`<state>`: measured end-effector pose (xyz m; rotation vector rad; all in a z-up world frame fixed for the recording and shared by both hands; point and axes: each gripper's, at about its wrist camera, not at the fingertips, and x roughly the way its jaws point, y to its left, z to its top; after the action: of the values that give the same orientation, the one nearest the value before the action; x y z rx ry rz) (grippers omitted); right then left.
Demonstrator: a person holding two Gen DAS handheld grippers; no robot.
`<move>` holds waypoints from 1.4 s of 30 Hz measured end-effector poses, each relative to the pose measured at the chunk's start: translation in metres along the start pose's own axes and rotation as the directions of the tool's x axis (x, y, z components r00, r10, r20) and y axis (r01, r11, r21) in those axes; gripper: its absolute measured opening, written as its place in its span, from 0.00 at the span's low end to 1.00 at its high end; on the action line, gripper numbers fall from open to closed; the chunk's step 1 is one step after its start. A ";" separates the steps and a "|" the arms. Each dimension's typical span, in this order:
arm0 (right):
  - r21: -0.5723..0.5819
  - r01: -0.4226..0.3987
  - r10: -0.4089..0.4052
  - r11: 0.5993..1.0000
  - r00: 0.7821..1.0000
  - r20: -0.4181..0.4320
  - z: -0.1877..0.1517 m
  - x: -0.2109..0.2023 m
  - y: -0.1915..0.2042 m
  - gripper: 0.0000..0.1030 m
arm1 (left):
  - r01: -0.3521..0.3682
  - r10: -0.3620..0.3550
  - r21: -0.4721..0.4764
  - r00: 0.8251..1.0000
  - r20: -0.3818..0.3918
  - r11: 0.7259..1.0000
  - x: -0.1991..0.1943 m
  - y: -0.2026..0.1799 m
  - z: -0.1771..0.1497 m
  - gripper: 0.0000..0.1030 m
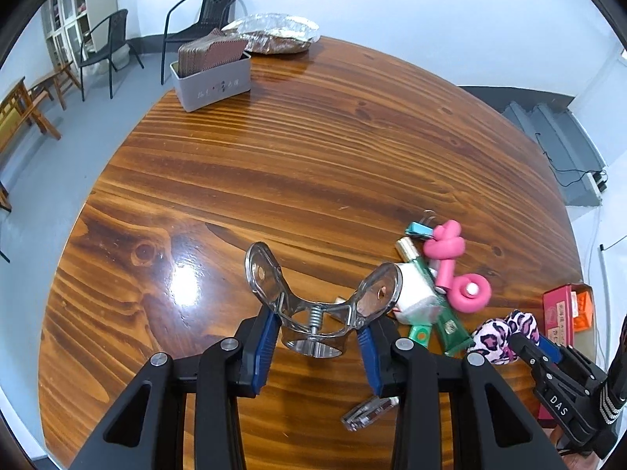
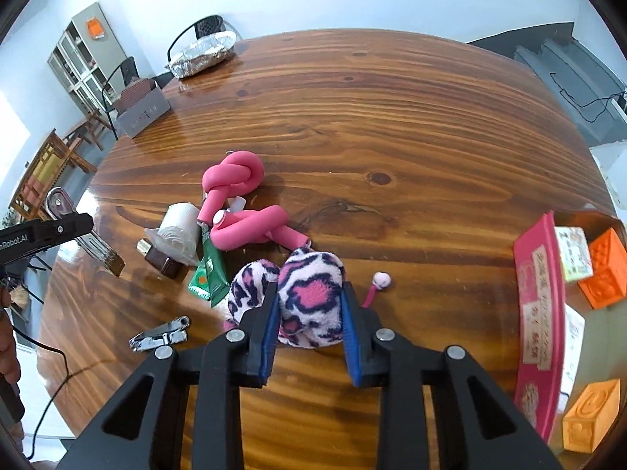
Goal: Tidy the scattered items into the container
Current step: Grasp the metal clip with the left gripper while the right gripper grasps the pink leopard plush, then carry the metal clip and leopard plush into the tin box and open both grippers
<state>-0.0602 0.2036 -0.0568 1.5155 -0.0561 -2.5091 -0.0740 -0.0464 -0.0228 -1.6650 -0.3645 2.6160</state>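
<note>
My left gripper (image 1: 318, 323) is shut on a clear plastic spring clamp (image 1: 319, 297) and holds it above the wooden table (image 1: 313, 149). My right gripper (image 2: 310, 305) is shut on a pink leopard-print plush scrunchie (image 2: 309, 293), which also shows in the left wrist view (image 1: 505, 335). The pile beside it holds pink foam curlers (image 2: 239, 203), a white roll (image 2: 178, 231), a green tube (image 2: 211, 274), a small brown bottle (image 2: 158, 260) and a nail clipper (image 2: 160, 338). The pink-walled box (image 2: 537, 313) at the right holds orange blocks (image 2: 603, 270).
A grey bin (image 1: 211, 80) of brown cards stands at the table's far left edge, with a foil-covered dish (image 1: 274, 33) behind it. Black chairs (image 1: 203, 19) and wooden benches stand beyond the table. A teal binder clip (image 1: 419, 229) lies by the curlers.
</note>
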 end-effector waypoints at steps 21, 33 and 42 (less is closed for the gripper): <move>0.155 0.041 -0.073 0.987 0.976 0.206 -0.041 -0.122 -0.084 0.30 | 0.082 -0.091 0.152 0.994 0.058 0.985 -0.051 -0.110 -0.039 0.38; 0.281 0.118 -0.193 0.952 0.947 0.257 -0.072 -0.172 -0.164 0.30 | 0.180 -0.204 0.294 0.977 0.054 0.939 -0.068 -0.217 -0.062 0.38; 0.318 0.141 -0.232 0.938 0.934 0.272 -0.087 -0.192 -0.211 0.30 | 0.247 -0.277 0.385 0.960 0.025 0.889 -0.071 -0.299 -0.077 0.38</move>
<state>0.0691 0.4540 0.0395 1.2596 -0.3645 -2.9843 -0.0067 0.2489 0.0709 -1.2907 -0.0668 2.3668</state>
